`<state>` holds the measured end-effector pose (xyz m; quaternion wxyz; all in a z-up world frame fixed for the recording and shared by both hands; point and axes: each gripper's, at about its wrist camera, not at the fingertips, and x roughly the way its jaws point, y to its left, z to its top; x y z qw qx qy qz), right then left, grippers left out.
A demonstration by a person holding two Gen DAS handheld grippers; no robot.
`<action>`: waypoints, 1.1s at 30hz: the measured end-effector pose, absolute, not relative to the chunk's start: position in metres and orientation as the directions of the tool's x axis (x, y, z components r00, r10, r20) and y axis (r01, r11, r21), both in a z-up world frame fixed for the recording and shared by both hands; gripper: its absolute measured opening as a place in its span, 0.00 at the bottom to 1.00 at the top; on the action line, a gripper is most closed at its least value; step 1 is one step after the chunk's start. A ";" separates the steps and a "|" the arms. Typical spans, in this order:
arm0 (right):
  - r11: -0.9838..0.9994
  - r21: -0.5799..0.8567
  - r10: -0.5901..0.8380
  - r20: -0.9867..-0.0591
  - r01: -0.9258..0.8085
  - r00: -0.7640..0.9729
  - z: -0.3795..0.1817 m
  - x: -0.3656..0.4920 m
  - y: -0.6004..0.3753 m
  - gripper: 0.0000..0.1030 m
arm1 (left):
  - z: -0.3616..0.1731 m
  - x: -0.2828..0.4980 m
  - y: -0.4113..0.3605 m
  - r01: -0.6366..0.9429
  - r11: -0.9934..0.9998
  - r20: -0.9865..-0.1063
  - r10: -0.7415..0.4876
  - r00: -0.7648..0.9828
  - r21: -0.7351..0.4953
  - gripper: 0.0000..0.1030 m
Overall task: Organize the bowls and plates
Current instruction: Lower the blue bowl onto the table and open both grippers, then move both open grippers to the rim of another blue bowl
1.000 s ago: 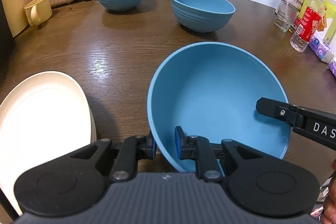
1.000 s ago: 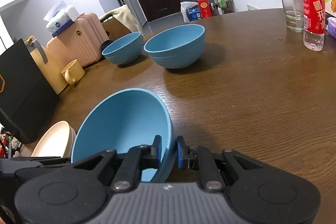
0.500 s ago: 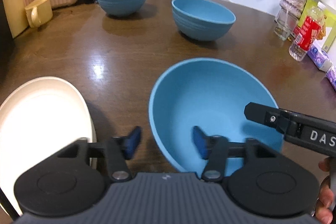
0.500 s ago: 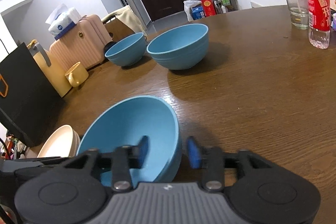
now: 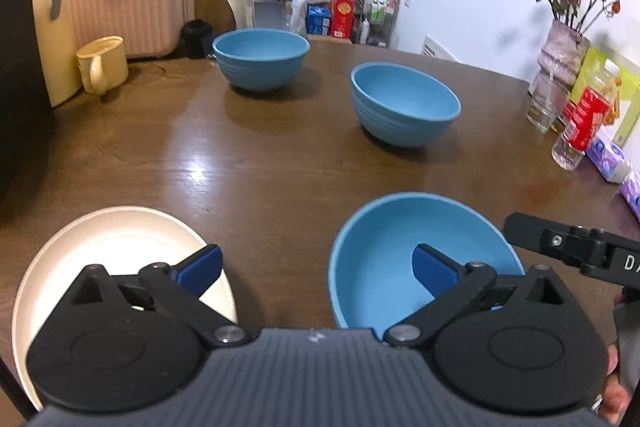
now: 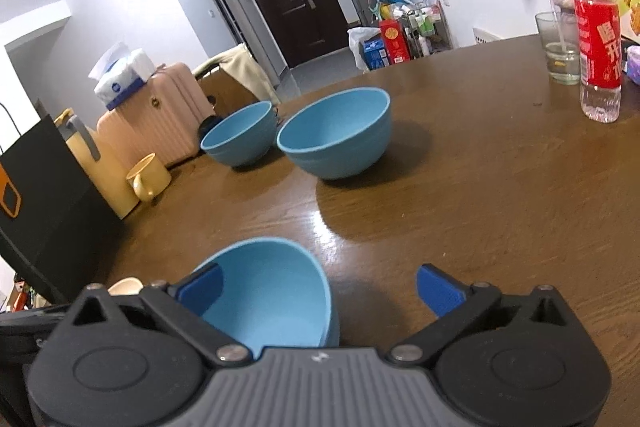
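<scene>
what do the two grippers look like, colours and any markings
Both look identical: the left gripper and right gripper each have a dark grey ribbed body, two rounded black housings with circular recesses, black linkage arms on silver pivot screws, and blue textured finger pads. In the left wrist view, the right gripper's black side bar carries white lettering starting "D". No cables or sleeves show; fingers of a bare hand peek in.

Hiding near rim of bowl [image 5: 384, 267] and front of plate [image 5: 100, 247] behind left gripper [image 5: 316, 267] body. Cutting off right gripper [image 5: 576, 251] at frame edge, jaws unseen there. Blurring bottle [image 5: 584, 119] label txt, unreadable.
</scene>
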<state>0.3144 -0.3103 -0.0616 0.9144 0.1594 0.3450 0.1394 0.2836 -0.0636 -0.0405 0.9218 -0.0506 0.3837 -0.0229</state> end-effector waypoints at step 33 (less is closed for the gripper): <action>0.966 0.248 0.223 -0.628 -0.079 0.746 0.015 0.452 -0.321 1.00 | 0.039 0.424 -0.066 -0.021 0.999 -0.673 -0.008 0.740 -0.034 1.00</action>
